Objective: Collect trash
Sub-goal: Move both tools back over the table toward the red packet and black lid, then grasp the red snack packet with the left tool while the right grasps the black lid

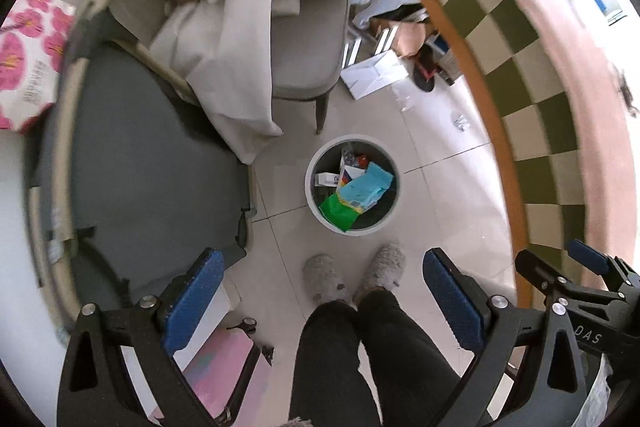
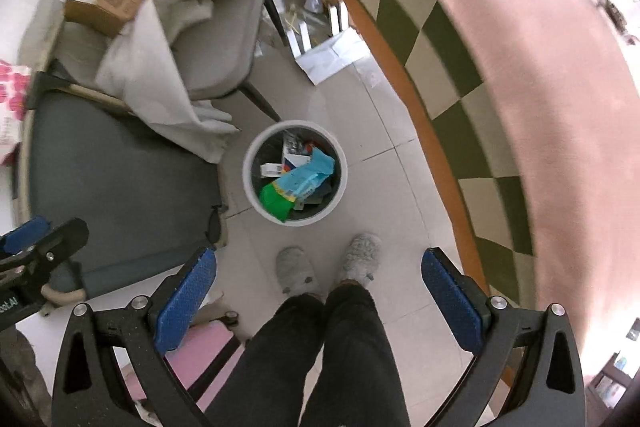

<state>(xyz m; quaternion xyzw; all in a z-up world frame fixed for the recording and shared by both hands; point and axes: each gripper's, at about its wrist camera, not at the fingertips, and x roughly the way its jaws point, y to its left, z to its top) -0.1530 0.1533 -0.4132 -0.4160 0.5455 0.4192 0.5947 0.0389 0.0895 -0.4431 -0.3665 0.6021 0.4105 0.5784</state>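
Looking down through my left gripper (image 1: 320,293), its blue-padded jaws spread wide and empty. Below sits the white trash bin (image 1: 352,229), holding a light blue wrapper (image 1: 366,185) and green packet (image 1: 338,213). Grey slippers (image 1: 352,277) stand just beside it.

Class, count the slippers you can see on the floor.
2: left slipper and right slipper, side by side on the tiles just in front of the bin.
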